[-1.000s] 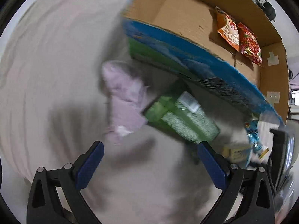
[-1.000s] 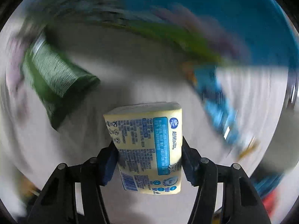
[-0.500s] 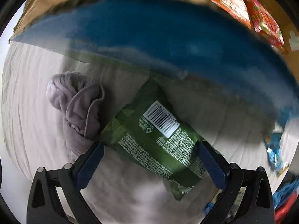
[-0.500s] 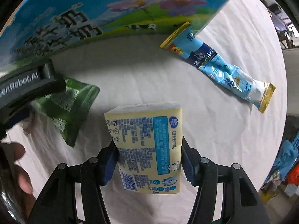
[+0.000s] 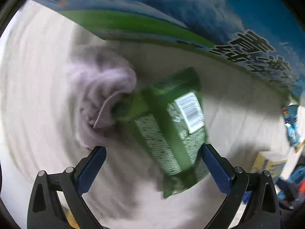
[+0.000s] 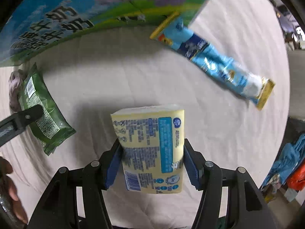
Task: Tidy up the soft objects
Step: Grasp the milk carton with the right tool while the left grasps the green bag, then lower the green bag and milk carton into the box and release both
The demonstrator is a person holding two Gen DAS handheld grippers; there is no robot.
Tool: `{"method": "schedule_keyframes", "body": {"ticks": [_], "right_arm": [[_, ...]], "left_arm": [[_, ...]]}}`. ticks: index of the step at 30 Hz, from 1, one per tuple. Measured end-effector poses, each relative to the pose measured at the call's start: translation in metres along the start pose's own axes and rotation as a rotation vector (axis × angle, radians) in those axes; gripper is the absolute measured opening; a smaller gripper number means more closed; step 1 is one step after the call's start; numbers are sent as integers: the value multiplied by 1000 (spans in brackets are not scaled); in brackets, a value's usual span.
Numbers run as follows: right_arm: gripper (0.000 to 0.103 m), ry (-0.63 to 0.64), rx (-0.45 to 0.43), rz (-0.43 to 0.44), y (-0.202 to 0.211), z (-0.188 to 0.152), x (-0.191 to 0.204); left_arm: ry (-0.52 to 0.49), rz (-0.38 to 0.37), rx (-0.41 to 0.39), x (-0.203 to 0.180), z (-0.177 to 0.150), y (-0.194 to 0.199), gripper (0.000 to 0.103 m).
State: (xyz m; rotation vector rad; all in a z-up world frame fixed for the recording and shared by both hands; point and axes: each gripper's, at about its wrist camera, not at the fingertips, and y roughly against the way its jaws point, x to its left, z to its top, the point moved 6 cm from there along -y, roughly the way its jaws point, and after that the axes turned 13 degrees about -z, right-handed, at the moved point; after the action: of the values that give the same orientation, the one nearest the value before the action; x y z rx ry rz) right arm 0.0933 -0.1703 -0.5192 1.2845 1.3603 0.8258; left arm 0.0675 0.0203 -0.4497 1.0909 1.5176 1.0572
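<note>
Right gripper [image 6: 152, 164] clamps the yellow tissue pack [image 6: 152, 148]; left gripper [image 5: 152, 164], wide open, approaches the green packet [image 5: 171, 126] beside the box [image 5: 190, 19]; closing comes next.

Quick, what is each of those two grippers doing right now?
Left gripper: open, holding nothing, green packet between its fingers.
Right gripper: closed on the yellow tissue pack.

Our left gripper [image 5: 152, 164] sits at the bottom of its frame, fingers spread wide; our right gripper [image 6: 152, 162] sits low centre, fingers clamped on a pack
</note>
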Motion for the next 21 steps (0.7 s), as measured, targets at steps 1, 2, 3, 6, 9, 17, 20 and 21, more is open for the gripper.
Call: {"method": "schedule_keyframes", "body": {"ticks": [1,2,3,6,9,17,20,21], "right_arm": [[63,-14,27,16,-5,-1,-2],[63,-23,43,29,-10,3,-3],[63,-38,59,50,-14,1,-3],[63,-71,55,90,-19,-4,-6],[62,-70,75,103,-23,-15,-14],[65,51,52,9,-30,-48,-3],[66,53,55,-7,-38,-53,3],[66,51,57,-7,-39,-54,3]], "left_arm": [[-11,-20,-2,-5,0,-3,88],[-25,-37,-5,-11,-1,-4,76],[-55,-52,-10,-19,-3,-6,70],[-136,-42,-18,-36,-13,-6,55],[-211,-72,6,-51,-40,-8,47],[-184,-154,86,-40,-76,-29,61],[-91,-196,69,-27,-68,-28,63],[-78,-193,63,-28,-67,-28,63]]}}
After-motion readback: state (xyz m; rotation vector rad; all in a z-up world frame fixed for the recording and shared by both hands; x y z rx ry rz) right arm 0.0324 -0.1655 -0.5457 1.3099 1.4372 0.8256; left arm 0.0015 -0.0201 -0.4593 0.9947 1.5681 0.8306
